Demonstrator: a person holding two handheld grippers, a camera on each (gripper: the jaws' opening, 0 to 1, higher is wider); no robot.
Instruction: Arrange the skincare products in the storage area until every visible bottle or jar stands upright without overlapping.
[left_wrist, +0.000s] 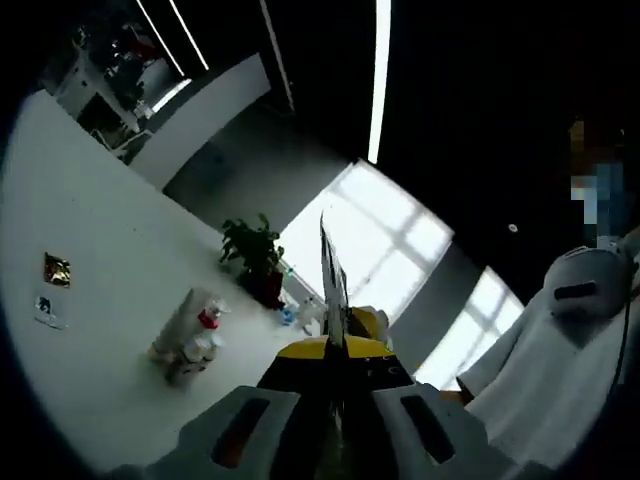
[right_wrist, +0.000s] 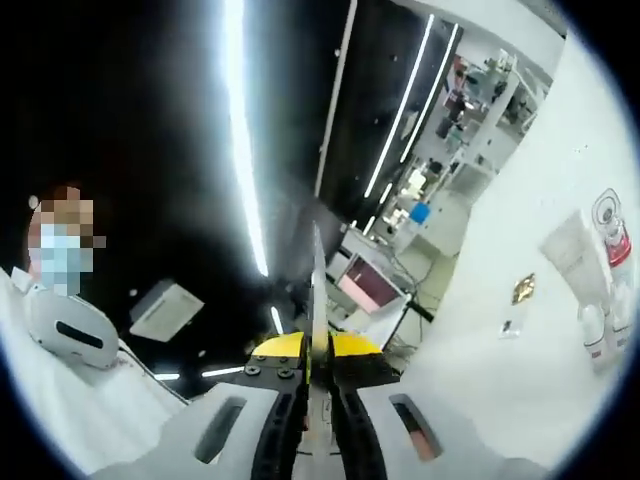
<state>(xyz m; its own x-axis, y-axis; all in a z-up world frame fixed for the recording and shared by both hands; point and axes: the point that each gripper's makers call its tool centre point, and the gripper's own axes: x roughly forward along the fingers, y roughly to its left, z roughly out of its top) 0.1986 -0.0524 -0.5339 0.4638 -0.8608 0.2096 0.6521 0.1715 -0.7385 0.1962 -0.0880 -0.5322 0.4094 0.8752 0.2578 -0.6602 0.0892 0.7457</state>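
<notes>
I am at the very start of the job, as far as I can judge. Both tools are held up high and tipped, well away from the things I have to tidy.

In the left gripper view, my left gripper (left_wrist: 334, 300) has its jaws pressed flat together with nothing between them. They point up toward the bright windows. The small bunch of white skincare bottles and tubes (left_wrist: 192, 335) sits on the wide white worktop (left_wrist: 90, 250), well apart from the jaws. One of them has a red cap. At least one looks like it is lying down or leaning on the others, but the bunch is small and blurry, so I cannot be sure how each one stands. A green potted plant in a dark red pot (left_wrist: 255, 258) stands near them, farther back. A small gold square (left_wrist: 57, 270) lies on the worktop off to the side.

In the right gripper view, my right gripper (right_wrist: 318, 300) is squeezed closed too, and holds nothing. The bottles show at the far edge, with a tall white tube (right_wrist: 575, 262) beside a white bottle with red on it (right_wrist: 610, 235).

Next I need to bring both tools down toward the bunch, let the jaws come apart, and pick one fallen piece to stand up.
</notes>
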